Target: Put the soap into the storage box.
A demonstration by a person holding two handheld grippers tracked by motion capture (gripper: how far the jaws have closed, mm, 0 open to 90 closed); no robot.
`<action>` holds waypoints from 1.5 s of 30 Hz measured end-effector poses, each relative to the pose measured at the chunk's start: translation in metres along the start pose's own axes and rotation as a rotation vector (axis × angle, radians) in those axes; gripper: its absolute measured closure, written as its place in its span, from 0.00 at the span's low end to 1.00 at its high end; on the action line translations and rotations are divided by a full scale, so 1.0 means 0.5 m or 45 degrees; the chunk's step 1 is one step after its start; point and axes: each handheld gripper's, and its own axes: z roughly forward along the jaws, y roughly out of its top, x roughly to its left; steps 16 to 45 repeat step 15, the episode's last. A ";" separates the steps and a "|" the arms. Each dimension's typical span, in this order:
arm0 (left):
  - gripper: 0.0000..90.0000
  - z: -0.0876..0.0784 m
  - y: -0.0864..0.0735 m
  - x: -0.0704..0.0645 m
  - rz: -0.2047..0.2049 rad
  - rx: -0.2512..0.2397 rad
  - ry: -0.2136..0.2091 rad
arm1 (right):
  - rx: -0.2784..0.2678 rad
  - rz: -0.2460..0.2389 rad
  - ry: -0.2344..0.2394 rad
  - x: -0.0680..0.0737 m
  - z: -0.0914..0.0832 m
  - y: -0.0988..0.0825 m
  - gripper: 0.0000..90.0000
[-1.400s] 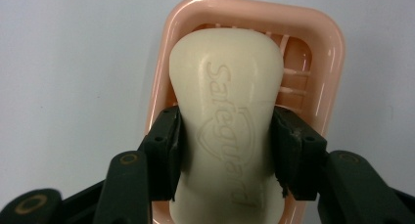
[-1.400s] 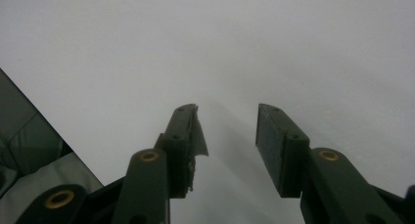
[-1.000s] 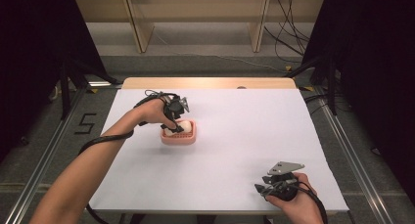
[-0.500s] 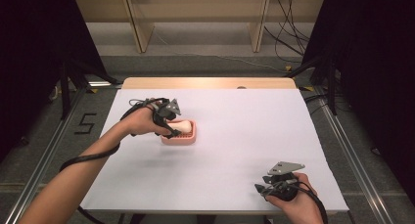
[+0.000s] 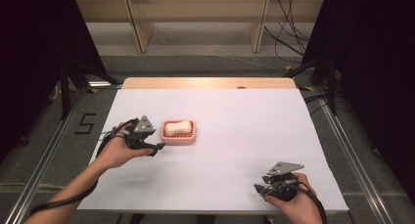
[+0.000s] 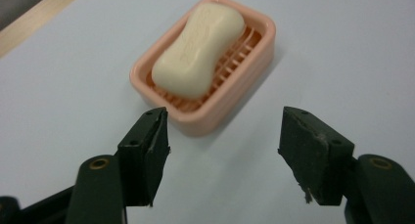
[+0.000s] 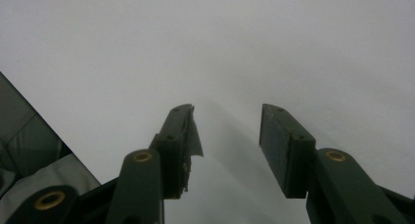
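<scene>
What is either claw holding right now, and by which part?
Nothing. The left claw is open, short of the soap in its dish; the right claw is open too.

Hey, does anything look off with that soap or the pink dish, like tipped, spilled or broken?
Nothing stands out. The cream oval soap bar lies flat, whole, inside the pink ribbed plastic dish, slightly diagonal. The dish sits level on the white table. No spill.

Both grippers (image 5: 155, 148) (image 5: 261, 190) black w/ grey triangular top plates, brass screws, black cables; bare forearms.
</scene>
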 end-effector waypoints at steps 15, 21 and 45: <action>0.39 -0.037 -0.141 -0.062 -0.099 0.043 -0.005 | 0.001 -0.014 0.006 -0.002 0.003 -0.001 0.60; 0.39 -0.037 -0.141 -0.062 -0.099 0.043 -0.005 | 0.001 -0.014 0.006 -0.002 0.003 -0.001 0.60; 0.39 -0.037 -0.141 -0.062 -0.099 0.043 -0.005 | 0.001 -0.014 0.006 -0.002 0.003 -0.001 0.60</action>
